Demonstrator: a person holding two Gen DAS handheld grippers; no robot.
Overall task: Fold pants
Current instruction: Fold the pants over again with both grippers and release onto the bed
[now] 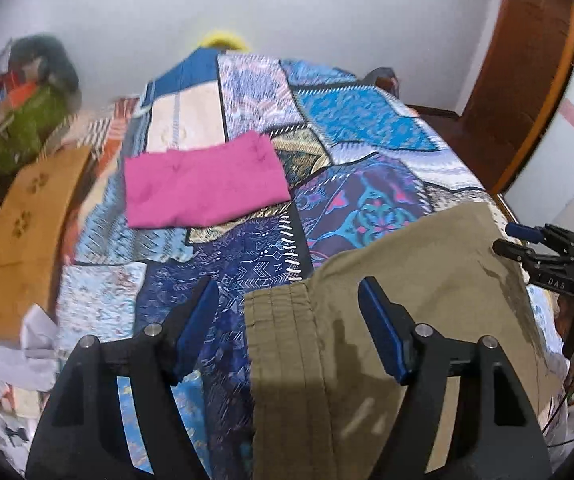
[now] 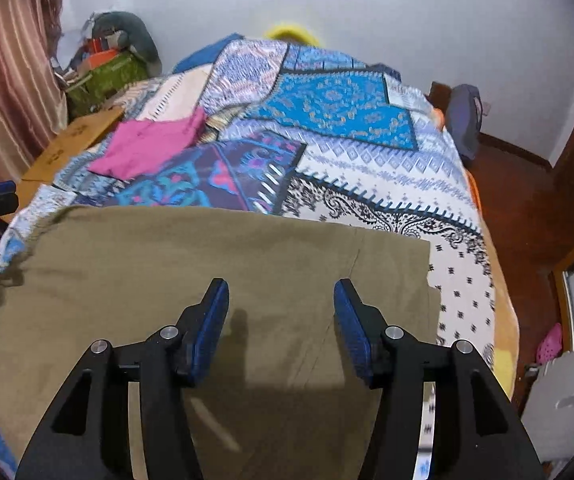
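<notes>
Olive-khaki pants lie flat on the patterned bedspread at the near edge of the bed. Their ribbed waistband lies between my left gripper's fingers. My left gripper is open and empty, hovering over the waistband end. My right gripper is open and empty above the pants, near their right end. The right gripper also shows at the right edge of the left wrist view.
A folded magenta garment lies farther back on the bed; it also shows in the right wrist view. A cardboard box and clutter stand left of the bed. A wooden door and red floor are to the right.
</notes>
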